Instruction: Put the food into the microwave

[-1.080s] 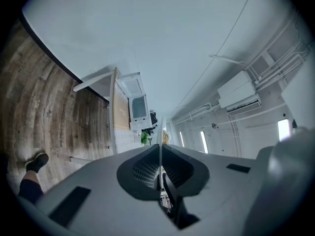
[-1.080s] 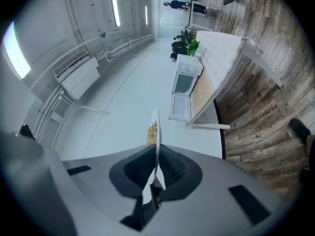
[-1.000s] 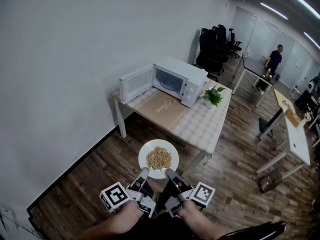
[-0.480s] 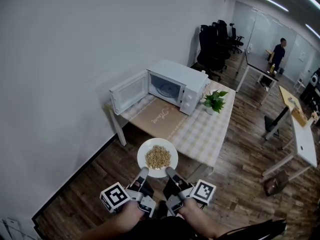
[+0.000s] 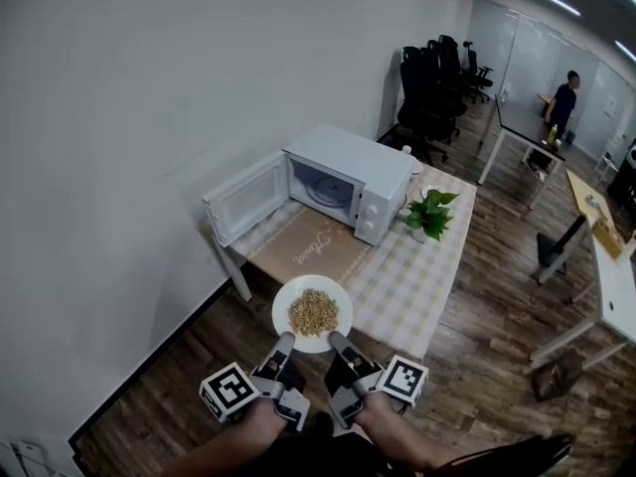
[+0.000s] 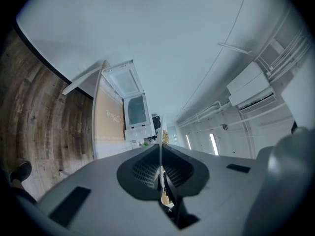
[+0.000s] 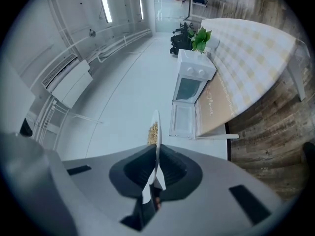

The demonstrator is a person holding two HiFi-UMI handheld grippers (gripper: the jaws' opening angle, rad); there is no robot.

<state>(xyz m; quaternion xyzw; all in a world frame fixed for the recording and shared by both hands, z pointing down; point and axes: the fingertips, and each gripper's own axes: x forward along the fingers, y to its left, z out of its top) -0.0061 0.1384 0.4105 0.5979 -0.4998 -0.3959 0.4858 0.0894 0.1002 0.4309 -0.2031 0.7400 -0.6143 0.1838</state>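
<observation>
A white plate with a heap of tan food hangs in the air in front of the table. My left gripper is shut on the plate's near left rim and my right gripper is shut on its near right rim. In the gripper views the plate shows edge-on between the jaws. The white microwave stands at the far end of the table, its door swung open to the left, and appears too in the left gripper view and the right gripper view.
A brown mat lies on the checked tablecloth before the microwave. A potted plant stands right of the microwave. Black office chairs are behind. Other desks and a person are at the far right. A white wall runs along the left.
The table and microwave have come closer and lower in the head view. Both grippers still hold the plate the same way.
</observation>
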